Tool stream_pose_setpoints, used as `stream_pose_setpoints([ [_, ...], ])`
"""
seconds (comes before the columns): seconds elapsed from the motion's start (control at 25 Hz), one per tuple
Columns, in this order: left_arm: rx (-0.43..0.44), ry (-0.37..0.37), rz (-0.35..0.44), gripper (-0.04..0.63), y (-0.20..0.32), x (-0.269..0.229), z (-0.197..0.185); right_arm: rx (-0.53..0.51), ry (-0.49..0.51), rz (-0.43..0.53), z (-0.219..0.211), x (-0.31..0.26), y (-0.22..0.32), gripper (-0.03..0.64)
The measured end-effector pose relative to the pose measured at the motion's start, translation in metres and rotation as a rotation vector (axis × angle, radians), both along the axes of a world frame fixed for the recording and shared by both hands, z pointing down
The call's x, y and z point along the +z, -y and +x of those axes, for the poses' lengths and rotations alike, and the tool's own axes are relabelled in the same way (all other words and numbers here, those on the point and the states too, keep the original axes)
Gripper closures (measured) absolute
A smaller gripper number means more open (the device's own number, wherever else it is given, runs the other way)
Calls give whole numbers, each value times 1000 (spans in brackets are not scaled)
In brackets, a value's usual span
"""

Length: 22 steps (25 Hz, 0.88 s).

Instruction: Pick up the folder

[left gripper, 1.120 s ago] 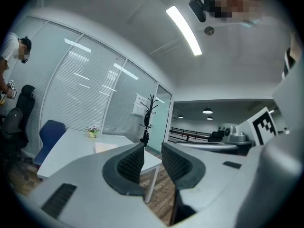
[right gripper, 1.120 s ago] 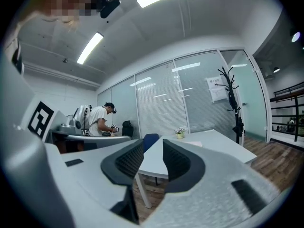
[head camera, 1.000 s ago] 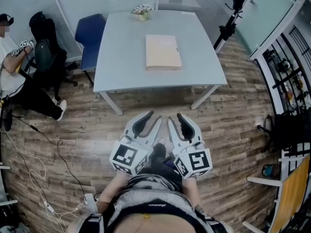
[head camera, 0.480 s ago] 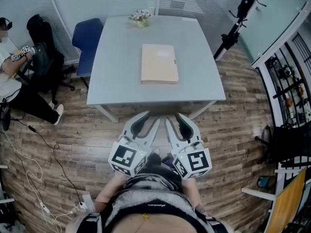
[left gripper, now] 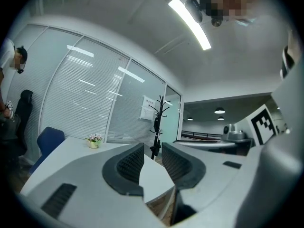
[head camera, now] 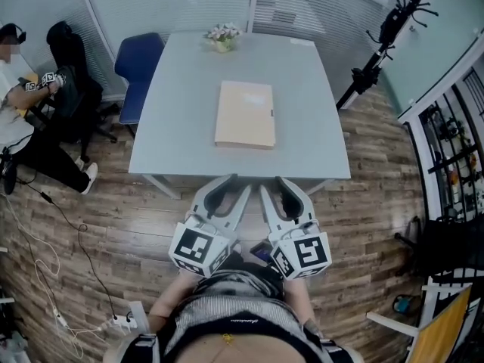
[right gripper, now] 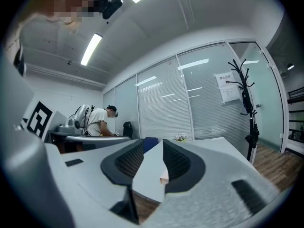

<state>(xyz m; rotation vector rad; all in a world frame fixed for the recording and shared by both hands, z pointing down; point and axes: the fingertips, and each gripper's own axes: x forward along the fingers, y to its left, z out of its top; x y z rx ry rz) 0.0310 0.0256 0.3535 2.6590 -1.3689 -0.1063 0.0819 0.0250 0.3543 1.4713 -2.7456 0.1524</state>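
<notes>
A tan folder (head camera: 246, 114) lies flat in the middle of the pale grey table (head camera: 181, 104). My left gripper (head camera: 231, 188) and right gripper (head camera: 278, 188) are held side by side, level, just short of the table's near edge and apart from the folder. In the left gripper view the left gripper (left gripper: 152, 148) shows a gap between its jaws with only the table top (left gripper: 154, 179) behind it. In the right gripper view the right gripper (right gripper: 153, 146) is likewise parted and empty, and a corner of the folder (right gripper: 164, 176) shows beyond its jaws.
A small flower pot (head camera: 223, 38) stands at the table's far edge. A blue chair (head camera: 140, 66) is at the table's far left, and a seated person (head camera: 23, 104) is further left. A black coat stand (head camera: 386, 44) is at the right, cables (head camera: 45, 263) lie on the wooden floor.
The table and folder have come nearer in the head view, and the table's near edge now reaches the fingertips. Both grippers keep the same pose and the same gap.
</notes>
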Motion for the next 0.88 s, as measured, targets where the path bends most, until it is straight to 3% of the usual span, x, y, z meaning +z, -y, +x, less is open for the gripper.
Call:
stream_pose_setpoints([
  [0.48,-13,21,-36,503,42,13,8,-1,17,-17,10,8,42,489],
  [0.88,31,4,-25,503,121,15,6,44,14,-13,8,12,115,486],
])
